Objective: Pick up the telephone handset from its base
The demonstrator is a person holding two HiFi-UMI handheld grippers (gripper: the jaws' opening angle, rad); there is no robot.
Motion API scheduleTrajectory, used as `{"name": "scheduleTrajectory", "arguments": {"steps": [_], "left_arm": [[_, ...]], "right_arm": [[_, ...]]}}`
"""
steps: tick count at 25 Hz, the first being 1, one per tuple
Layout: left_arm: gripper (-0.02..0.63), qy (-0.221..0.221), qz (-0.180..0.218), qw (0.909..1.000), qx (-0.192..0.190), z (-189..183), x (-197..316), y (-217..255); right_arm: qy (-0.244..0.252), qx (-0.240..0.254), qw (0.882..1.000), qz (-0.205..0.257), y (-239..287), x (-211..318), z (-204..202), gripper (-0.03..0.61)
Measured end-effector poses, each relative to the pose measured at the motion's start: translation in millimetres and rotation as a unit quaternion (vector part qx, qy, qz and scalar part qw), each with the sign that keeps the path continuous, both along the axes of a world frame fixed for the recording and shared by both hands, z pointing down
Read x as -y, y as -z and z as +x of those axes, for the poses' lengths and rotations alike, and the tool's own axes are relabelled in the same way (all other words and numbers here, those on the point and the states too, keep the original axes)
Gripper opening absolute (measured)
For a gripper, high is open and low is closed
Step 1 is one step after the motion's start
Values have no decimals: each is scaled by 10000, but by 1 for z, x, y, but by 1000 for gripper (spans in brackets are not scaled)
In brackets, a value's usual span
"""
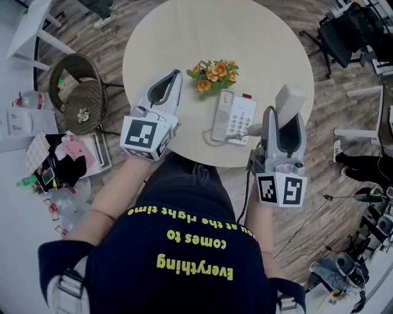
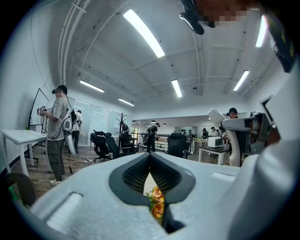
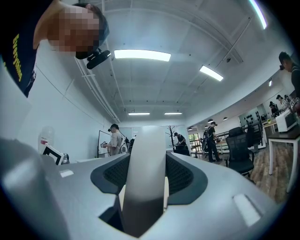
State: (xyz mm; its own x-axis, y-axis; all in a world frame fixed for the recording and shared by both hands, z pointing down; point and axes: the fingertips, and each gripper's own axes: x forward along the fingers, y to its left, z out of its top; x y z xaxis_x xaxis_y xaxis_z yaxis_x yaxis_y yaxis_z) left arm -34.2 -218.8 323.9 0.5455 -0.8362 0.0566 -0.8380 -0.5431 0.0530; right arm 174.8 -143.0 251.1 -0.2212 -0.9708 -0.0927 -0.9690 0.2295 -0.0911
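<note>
Closest to the camera, a person in a dark shirt (image 1: pixel 184 245) with yellow lettering holds 2 grippers level over the near edge of a round table (image 1: pixel 245 37). The right gripper (image 1: pixel 285 122) has its jaws spread wide and clamped on the handset (image 1: pixel 290 98). In the right gripper view the pale handset (image 3: pixel 145 173) stands upright between the ribbed pads (image 3: pixel 185 176) and fills the gap from side to side. It is off its base and held in the air by the table's right rim.

The left gripper (image 1: pixel 174 76) has its jaws fully together and grips nothing. In the left gripper view only a narrow slit remains below the point where the pads meet.

Between the 2 grippers, the white base (image 1: pixel 238 116) lies flat on the table with its keypad facing up. It sits just left of the raised handset and apart from it. A thin cord (image 1: pixel 214 140) loops along the base's near side and runs off toward the right gripper.

Just beyond the base sits a small bunch of orange flowers (image 1: pixel 214 72) with green leaves, which also shows through the slit in the left gripper's jaws.

Farther off, a wicker chair (image 1: pixel 80 92) stands on the wood floor (image 1: pixel 123 18) at the table's left. A black office chair (image 1: pixel 344 34) stands well apart at the upper right.
</note>
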Motion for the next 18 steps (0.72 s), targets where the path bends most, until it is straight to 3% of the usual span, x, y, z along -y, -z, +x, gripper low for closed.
{"name": "scheduleTrajectory", "arguments": {"steps": [18], "left_arm": [[3,8,5,10000,37,-1,2,1]], "right_arm": [[-94,3,9997,-212,-13,3,1,244]]}}
